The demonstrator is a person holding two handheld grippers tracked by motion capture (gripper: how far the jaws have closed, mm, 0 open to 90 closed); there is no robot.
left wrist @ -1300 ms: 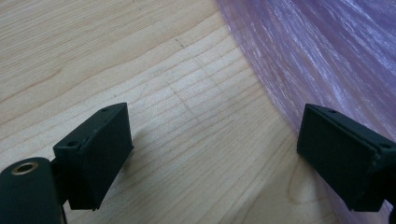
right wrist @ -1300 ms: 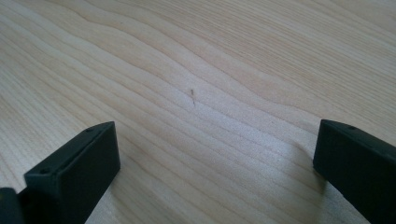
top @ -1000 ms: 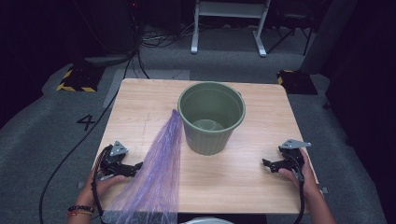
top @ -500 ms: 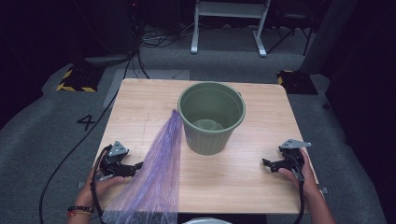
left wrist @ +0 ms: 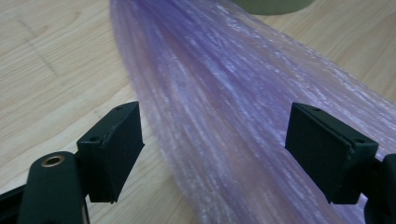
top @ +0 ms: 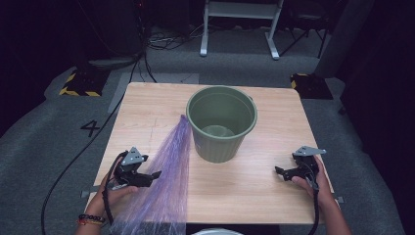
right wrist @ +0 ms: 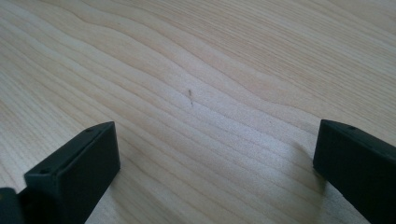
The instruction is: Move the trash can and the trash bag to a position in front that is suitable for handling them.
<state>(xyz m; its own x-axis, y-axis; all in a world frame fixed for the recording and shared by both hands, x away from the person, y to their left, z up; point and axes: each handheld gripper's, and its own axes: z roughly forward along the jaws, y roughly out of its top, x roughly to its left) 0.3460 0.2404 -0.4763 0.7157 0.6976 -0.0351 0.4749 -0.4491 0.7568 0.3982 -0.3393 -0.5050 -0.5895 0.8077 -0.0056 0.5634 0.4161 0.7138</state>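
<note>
On table point(top: 274, 191), near left: left gripper point(top: 155, 175) over purple bag point(top: 169, 171), jaws wide, just closing a little, bag between but not pinched | bag: flat, runs from near edge to bucket point(top: 221, 122) | near right: right gripper point(top: 278, 171) wide, holding nothing

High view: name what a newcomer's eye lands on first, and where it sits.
First, the sheer purple bag, fanned flat from the table's near edge to a narrow tip beside the green bucket, which stands upright mid-table. The left tool, jaws wide, sits at the bag's edge; the right tool rests open over bare wood.
</note>
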